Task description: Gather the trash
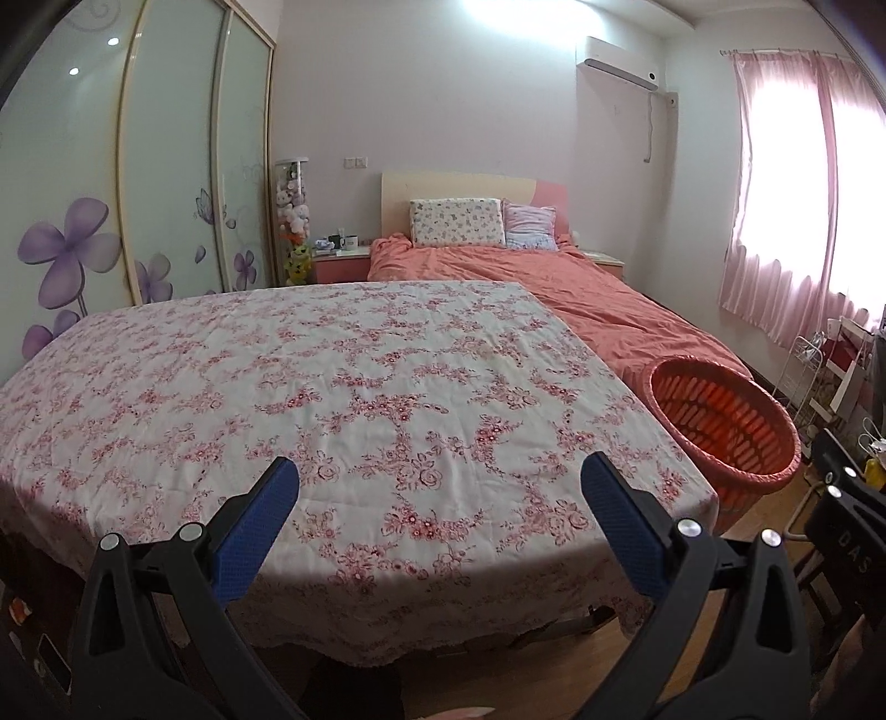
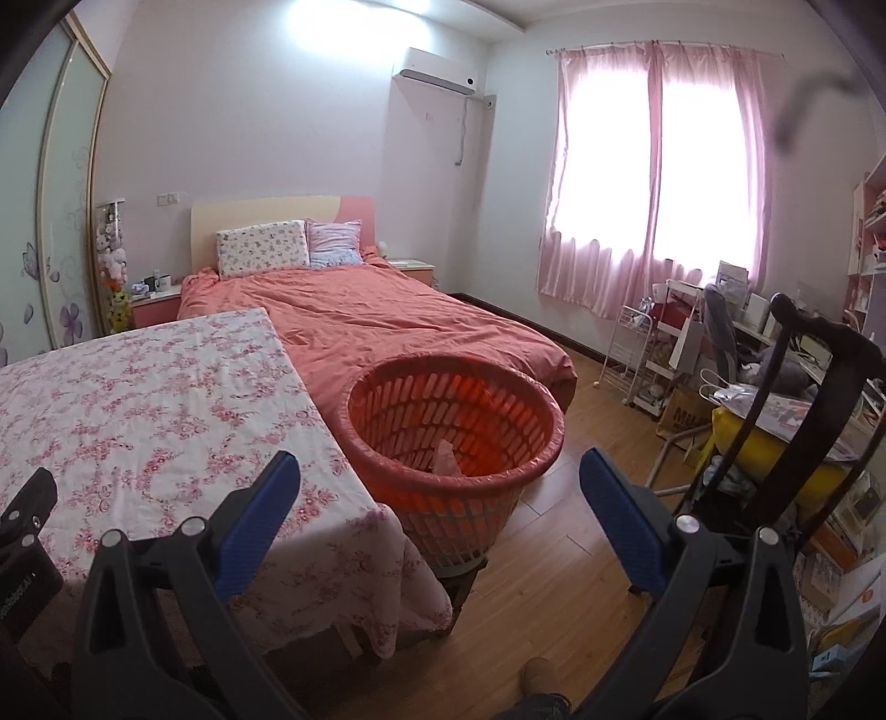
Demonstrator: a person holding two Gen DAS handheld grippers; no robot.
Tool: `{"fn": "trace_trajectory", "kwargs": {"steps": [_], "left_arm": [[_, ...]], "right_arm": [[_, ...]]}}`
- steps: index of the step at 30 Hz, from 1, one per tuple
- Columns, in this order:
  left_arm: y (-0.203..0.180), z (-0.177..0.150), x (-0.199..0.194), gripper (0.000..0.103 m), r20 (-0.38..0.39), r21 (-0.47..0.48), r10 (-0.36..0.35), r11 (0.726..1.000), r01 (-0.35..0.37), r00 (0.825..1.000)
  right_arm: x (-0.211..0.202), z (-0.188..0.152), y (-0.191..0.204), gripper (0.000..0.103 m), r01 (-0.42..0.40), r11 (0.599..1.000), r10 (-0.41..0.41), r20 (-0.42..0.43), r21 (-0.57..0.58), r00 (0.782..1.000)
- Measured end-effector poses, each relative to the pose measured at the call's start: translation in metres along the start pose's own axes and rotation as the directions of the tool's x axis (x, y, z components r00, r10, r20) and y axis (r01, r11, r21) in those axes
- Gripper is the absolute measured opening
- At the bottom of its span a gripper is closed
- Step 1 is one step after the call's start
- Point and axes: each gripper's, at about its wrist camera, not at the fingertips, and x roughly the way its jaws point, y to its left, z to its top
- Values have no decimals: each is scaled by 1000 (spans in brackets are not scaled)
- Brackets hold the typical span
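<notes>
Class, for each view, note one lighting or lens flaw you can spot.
Left wrist view: the window is blown out to white and the wardrobe bows from fisheye distortion. Right wrist view: ceiling light glares; a dark blurred smear sits top right.

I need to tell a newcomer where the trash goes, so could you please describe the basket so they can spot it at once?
Find the table with the flowered cloth at the foot of the bed. Just beside the table's right corner stands the basket. It is round, orange, with slotted walls and an open top, the only such container there.
</notes>
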Motion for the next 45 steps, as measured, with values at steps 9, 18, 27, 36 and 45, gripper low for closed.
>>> {"fn": "trace_trajectory", "kwargs": {"steps": [9, 18, 27, 36, 45], "left_arm": [[-4, -3, 7, 100, -39, -5, -8, 1000, 7, 999], [-4, -6, 11, 100, -60, -12, -11, 1000, 10, 998], [-3, -7, 15, 100, -78, -17, -14, 1000, 12, 997], [-3, -7, 15, 100, -79, -22, -10, 1000, 8, 997], [-4, -7, 15, 100, -80, -22, -10, 1000, 8, 997]], "right_arm": [[9, -4, 1, 99, -13, 1000, 13, -34, -5, 999], [17, -8, 3, 99, -16, 1000, 15, -58, -8, 998], [21, -11, 6, 99, -21, 1000, 20, -76, -15, 997], [22, -10, 5, 99, -34, 999, 32, -74, -18, 997], [21, -11, 6, 99, -38, 999, 37, -76, -17, 996]]}}
